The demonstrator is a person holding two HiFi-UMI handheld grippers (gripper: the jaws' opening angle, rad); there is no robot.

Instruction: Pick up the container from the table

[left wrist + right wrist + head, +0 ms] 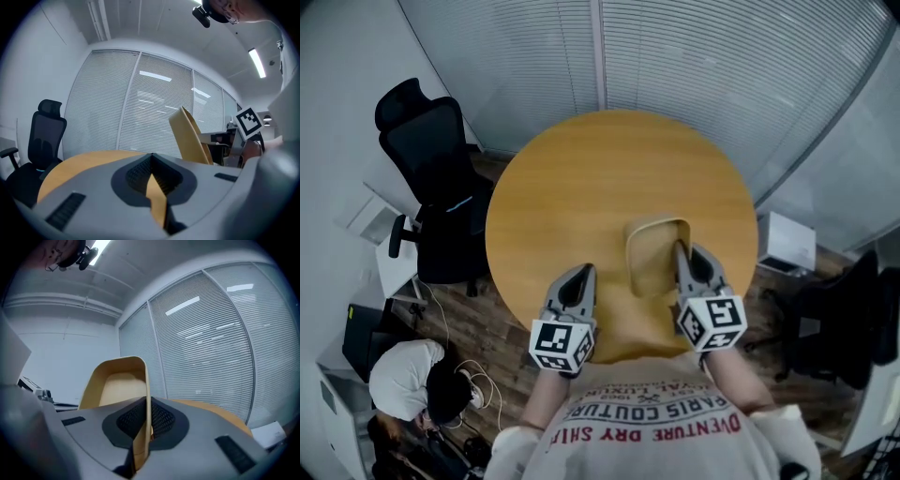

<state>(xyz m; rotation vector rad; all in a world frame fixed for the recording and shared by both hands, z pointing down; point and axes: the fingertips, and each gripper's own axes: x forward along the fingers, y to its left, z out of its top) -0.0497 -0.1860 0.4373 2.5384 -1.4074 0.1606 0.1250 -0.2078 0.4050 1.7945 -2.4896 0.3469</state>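
A tan, rounded-rectangular container [652,253] is over the near right part of the round wooden table [581,178]. My right gripper [680,249] is shut on its right wall. The thin wall runs between the jaws in the right gripper view, where the container [117,383] opens to the left of my right gripper [147,404]. From the left gripper view the container [190,136] stands tilted, its lower end hidden. My left gripper [584,273] is to the left of the container, apart from it, shut and holding nothing; its jaws meet at the tips [151,155].
A black office chair [431,169] stands left of the table and another dark chair [844,319] to the right. A white box [787,242] sits on the floor at the right. A person [412,375] crouches at lower left. Blinds cover the glass wall behind.
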